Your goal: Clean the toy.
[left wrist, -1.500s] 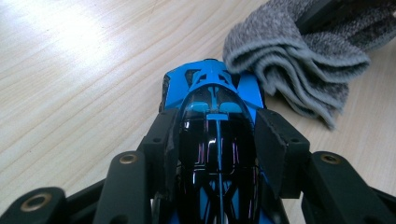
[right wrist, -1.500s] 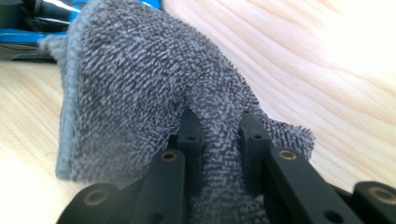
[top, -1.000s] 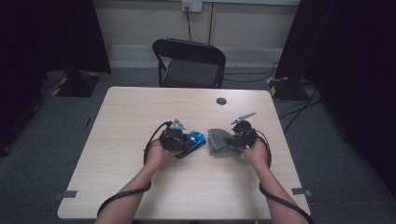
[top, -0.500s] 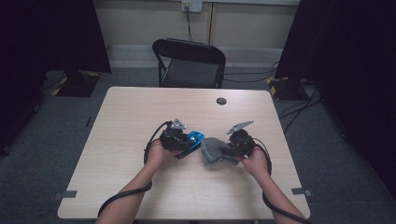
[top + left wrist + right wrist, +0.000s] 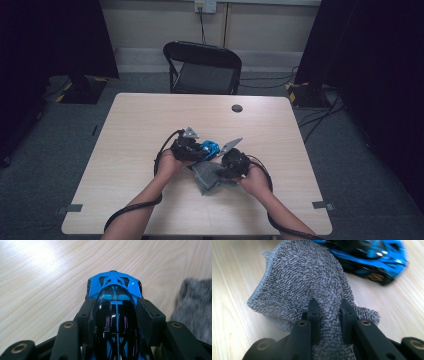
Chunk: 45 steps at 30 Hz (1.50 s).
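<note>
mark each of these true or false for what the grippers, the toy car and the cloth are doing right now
1. The left gripper is clamped on a blue and black toy car. True.
2. The right gripper is open with nothing between its jaws. False: it is shut on a bunched grey cloth.
3. The toy car is red. False: it is blue with a black roof.
4. In the high view, the cloth lies on the wooden table beside the toy car. True.
5. A black folding chair stands at the far side of the table. True.
6. The cloth is draped over the chair. False: it is at the right gripper, on the table.
</note>
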Each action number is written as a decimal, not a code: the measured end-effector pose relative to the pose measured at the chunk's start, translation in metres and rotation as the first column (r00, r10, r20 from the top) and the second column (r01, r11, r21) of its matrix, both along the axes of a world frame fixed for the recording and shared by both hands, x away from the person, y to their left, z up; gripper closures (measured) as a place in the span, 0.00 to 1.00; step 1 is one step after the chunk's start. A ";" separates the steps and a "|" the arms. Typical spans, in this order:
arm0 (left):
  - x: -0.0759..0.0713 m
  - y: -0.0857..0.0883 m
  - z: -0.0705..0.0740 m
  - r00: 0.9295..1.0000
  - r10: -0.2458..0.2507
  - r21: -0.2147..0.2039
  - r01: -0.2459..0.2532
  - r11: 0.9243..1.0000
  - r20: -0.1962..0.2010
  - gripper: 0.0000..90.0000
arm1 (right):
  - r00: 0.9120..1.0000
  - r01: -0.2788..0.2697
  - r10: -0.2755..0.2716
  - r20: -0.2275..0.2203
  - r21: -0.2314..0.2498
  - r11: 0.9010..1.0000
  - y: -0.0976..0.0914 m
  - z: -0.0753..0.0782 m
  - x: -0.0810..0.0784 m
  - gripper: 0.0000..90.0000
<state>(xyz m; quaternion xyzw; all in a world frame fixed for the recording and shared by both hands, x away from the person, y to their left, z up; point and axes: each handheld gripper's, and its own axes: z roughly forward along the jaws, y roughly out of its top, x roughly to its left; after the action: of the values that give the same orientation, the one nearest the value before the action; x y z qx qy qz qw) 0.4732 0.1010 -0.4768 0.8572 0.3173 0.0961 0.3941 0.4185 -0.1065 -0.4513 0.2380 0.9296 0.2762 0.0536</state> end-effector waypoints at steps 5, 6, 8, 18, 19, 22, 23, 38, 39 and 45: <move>0.000 0.000 0.000 1.000 -0.002 -0.003 0.002 1.000 -0.003 0.57 | 0.999 -0.053 0.052 -0.007 -0.019 0.998 0.019 -0.003 0.000 0.83; 0.000 0.000 0.000 1.000 -0.002 -0.003 0.002 1.000 -0.003 0.57 | 0.998 -0.057 0.057 -0.009 -0.023 0.998 0.022 -0.004 0.001 0.83; -0.001 0.000 -0.001 1.000 0.002 -0.008 -0.002 1.000 -0.003 0.57 | 0.998 -0.065 0.064 -0.007 -0.032 0.997 0.027 -0.005 0.002 0.82; -0.001 0.001 0.000 1.000 0.001 -0.001 -0.001 1.000 0.002 0.57 | 0.999 -0.033 0.032 -0.016 -0.049 0.998 0.029 -0.014 0.013 0.82; -0.001 0.001 0.000 1.000 0.002 -0.001 -0.002 1.000 0.002 0.57 | 0.999 -0.028 0.027 -0.018 -0.046 0.999 0.028 -0.014 0.014 0.82; -0.001 0.001 -0.001 1.000 0.001 -0.005 -0.001 1.000 0.003 0.57 | 1.000 -0.007 0.006 -0.016 -0.047 0.999 0.023 -0.014 0.019 0.82; -0.001 0.001 -0.001 1.000 0.002 -0.005 -0.002 1.000 0.003 0.57 | 1.000 0.001 -0.001 -0.013 -0.048 0.999 0.022 -0.014 0.020 0.82; -0.002 0.001 -0.001 1.000 0.001 -0.003 -0.001 1.000 0.004 0.57 | 0.997 0.078 -0.078 -0.007 -0.051 0.996 0.002 -0.015 0.036 0.82; -0.002 0.001 -0.001 1.000 0.002 -0.002 -0.002 1.000 0.005 0.57 | 0.996 0.084 -0.085 -0.011 -0.050 0.995 0.002 -0.015 0.037 0.82; -0.002 0.001 -0.001 1.000 0.004 -0.002 -0.004 1.000 0.006 0.57 | 0.995 0.098 -0.098 -0.004 -0.054 0.994 -0.001 -0.015 0.040 0.82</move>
<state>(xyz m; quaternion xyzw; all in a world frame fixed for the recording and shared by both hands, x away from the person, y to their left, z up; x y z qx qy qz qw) 0.4712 0.1020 -0.4777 0.8559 0.3179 0.0992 0.3956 0.4583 -0.1074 -0.4666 0.2827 0.9241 0.2472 0.0702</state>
